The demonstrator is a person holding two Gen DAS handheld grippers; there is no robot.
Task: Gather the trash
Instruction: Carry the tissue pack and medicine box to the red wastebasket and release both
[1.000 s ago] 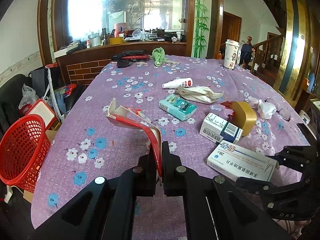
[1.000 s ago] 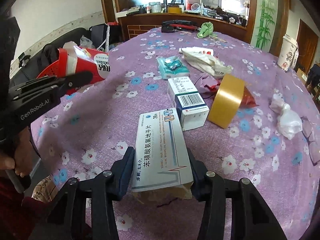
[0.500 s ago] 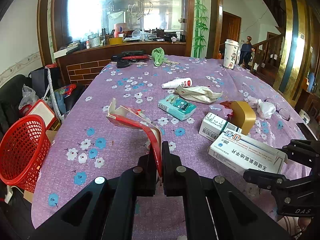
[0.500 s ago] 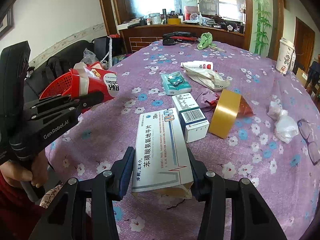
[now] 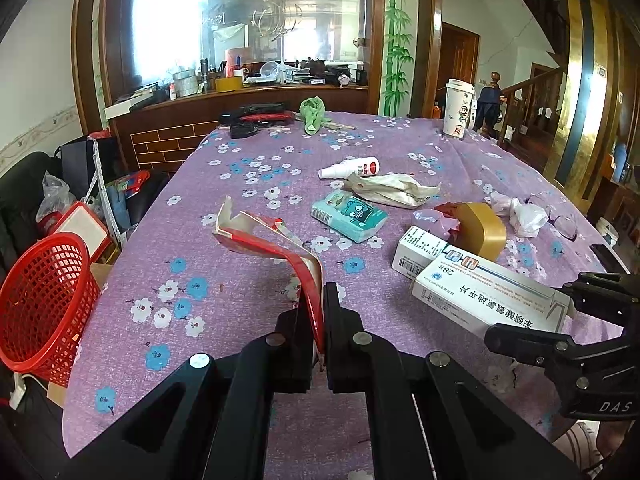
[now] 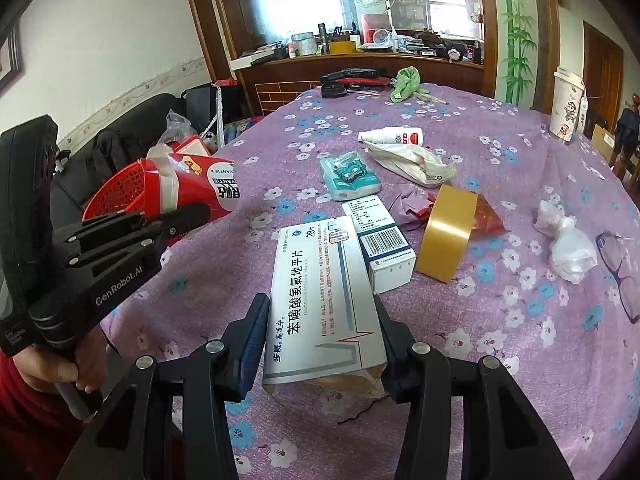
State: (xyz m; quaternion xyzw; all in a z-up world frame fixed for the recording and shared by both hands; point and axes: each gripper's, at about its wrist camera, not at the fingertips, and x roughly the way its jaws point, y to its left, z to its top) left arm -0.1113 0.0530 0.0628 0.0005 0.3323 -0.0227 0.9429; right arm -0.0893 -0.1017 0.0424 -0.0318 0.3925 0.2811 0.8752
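Note:
My left gripper [image 5: 320, 304] is shut on a flattened red and white carton [image 5: 276, 248], held above the purple flowered tablecloth [image 5: 248, 184]. The same carton [image 6: 192, 184] shows at the left of the right wrist view, pinched in the left gripper [image 6: 196, 212]. A long white medicine box [image 6: 324, 296] with blue print sits between the pads of my right gripper [image 6: 322, 320], which is shut on it and lifts it off the cloth. From the left wrist view that box [image 5: 488, 300] hangs at the right in the right gripper [image 5: 532, 316]. A red mesh basket [image 5: 40, 300] stands beside the table's left edge.
On the cloth lie a smaller white box [image 6: 380, 244], a roll of tan tape [image 6: 448, 232], a teal tissue pack [image 6: 348, 176], a crumpled paper bag [image 6: 408, 160], a spray bottle [image 6: 396, 136], a white plastic wad [image 6: 568, 248] and glasses [image 6: 616, 268]. A paper cup [image 5: 458, 108] stands far right.
The right gripper has lifted the long white box off the cloth and carried it a little up and leftward. The left gripper and its carton have kept still.

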